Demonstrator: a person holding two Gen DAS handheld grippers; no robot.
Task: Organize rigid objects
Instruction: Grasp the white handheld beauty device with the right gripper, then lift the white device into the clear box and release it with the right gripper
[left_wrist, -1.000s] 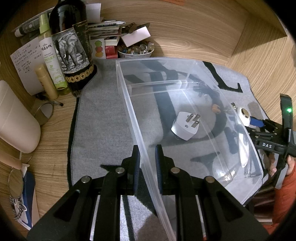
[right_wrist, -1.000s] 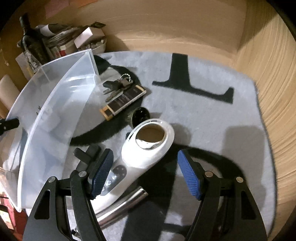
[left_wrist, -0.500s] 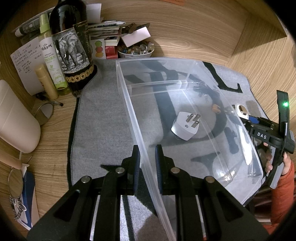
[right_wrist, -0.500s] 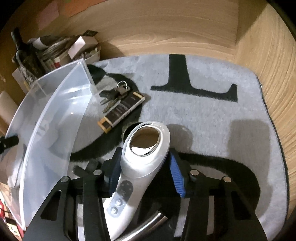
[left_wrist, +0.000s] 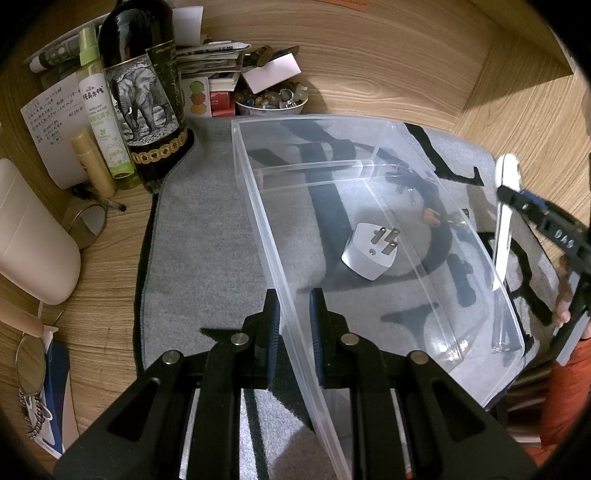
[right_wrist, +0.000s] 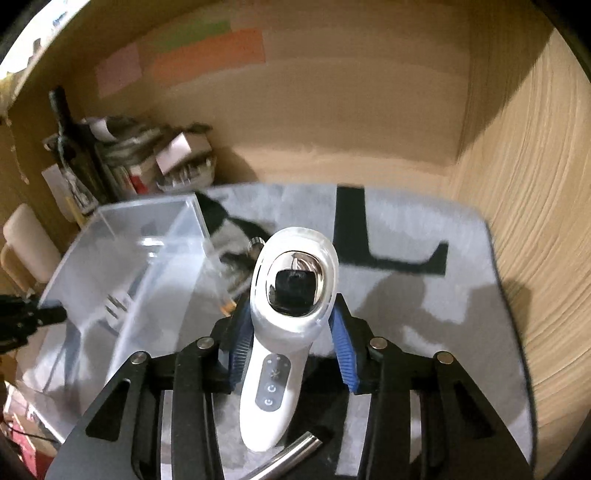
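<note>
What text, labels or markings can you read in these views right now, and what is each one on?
"DAS": right gripper, printed on its black frame.
"REPELLENT" and "WATER": label of the green-capped spray bottle; its larger Chinese characters are too blurred.
Handwritten note: too small to read.
Gold lettering on the elephant bottle: too small to read.
Button icons on the white handheld device: symbols only.

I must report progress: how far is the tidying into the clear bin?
Done: a white plug adapter lies in the clear plastic bin, which the left claw grips. In hand: the right claw has just closed on a white handheld device. Left: keys on the grey mat.
</note>
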